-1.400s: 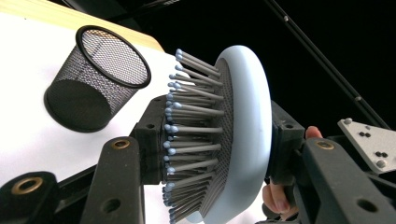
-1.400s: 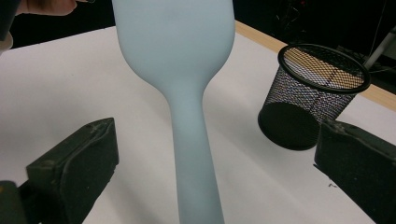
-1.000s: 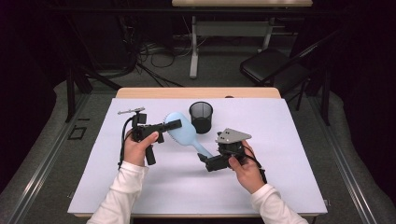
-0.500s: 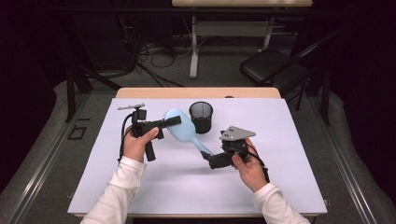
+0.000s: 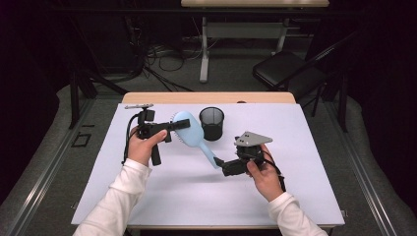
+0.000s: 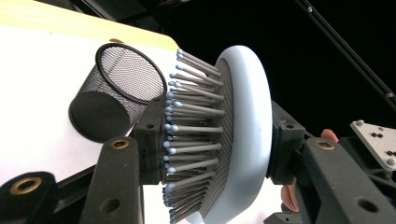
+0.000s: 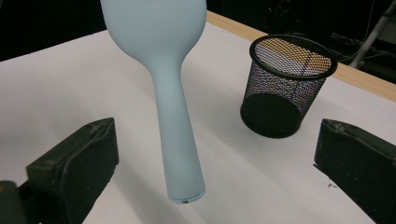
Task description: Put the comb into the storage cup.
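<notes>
hairbrush (image 5: 189,130): light blue paddle brush, held off the table (image 5: 295,162), head up at the left, handle slanting down toward the right hand. Just beside the mesh cup (image 5: 212,123), not touching it.
left claw (image 5: 181,125): clenched across the brush head. In the left gripper view one pad sits in the bristles (image 6: 191,140), the other on the smooth back (image 6: 254,121). It carries the whole brush.
right claw (image 5: 222,163): released. In the right gripper view the jaws stand wide with the handle (image 7: 180,140) between them, pads clear of it on both sides.
step, my read: hand-over of the handle to the right claw, most likely to drop the brush into the cup handle-first or head-first afterwards.
how to do it well: centre the handle between the right jaws first; it sits nearer the left jaw in that view. Close on the thicker lower part near the handle end, not the narrow neck, so it can't pivot.
order: right closes firmly before left lets go. Bristle-side grip is soft, so the head may spring as the left opens; open it slowly.
cup: light wire mesh, upright, open top. Keep the brush head from knocking its rim (image 7: 293,53) during the transfer.
risk: smooth tapered handle could slip downward in a loose pinch.
</notes>
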`<state>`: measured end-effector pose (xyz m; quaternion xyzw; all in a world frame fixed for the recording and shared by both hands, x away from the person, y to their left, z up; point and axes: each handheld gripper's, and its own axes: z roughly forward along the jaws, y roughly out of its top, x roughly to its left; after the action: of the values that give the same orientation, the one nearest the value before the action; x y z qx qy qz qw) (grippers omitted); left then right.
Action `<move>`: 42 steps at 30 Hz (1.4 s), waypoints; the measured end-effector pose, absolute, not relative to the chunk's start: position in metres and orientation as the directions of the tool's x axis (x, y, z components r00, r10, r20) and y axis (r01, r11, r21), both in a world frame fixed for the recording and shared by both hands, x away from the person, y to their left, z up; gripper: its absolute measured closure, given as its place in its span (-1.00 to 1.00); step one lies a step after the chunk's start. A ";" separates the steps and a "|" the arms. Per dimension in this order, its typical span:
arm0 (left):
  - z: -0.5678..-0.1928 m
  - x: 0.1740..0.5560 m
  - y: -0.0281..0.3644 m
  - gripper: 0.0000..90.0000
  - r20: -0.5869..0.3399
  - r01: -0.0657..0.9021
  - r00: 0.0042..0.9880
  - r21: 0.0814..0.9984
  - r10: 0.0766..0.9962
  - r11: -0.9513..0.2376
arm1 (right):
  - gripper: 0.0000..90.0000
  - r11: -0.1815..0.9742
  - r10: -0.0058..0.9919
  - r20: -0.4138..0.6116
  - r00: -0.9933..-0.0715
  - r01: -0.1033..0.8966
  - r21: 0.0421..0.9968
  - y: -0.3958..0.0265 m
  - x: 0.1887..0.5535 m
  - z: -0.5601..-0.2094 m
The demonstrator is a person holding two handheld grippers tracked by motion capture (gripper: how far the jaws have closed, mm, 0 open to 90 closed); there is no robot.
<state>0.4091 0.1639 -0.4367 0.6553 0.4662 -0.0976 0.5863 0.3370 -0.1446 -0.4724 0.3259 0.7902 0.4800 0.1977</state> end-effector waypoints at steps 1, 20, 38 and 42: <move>-0.436 0.410 0.164 0.14 -0.675 0.727 0.546 0.676 0.496 0.121 | -1.00 0.325 0.704 0.002 -0.710 0.325 0.888 -0.145 0.337 -0.472; -0.418 0.426 0.156 0.14 -0.618 0.714 0.543 0.696 0.569 0.074 | -1.00 0.308 0.721 0.011 -0.693 0.334 0.891 -0.152 0.340 -0.471; -0.400 0.441 0.153 0.14 -0.577 0.702 0.532 0.710 0.620 0.058 | -1.00 0.308 0.718 0.017 -0.695 0.340 0.889 -0.153 0.341 -0.471; -0.393 0.444 0.152 0.14 -0.563 0.694 0.534 0.718 0.631 0.053 | -1.00 0.312 0.717 0.016 -0.697 0.341 0.887 -0.153 0.341 -0.472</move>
<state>0.4436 0.1517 -0.3925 0.6875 0.4818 -0.0291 0.5426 0.3408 -0.1532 -0.4719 0.3367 0.7858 0.4805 0.1955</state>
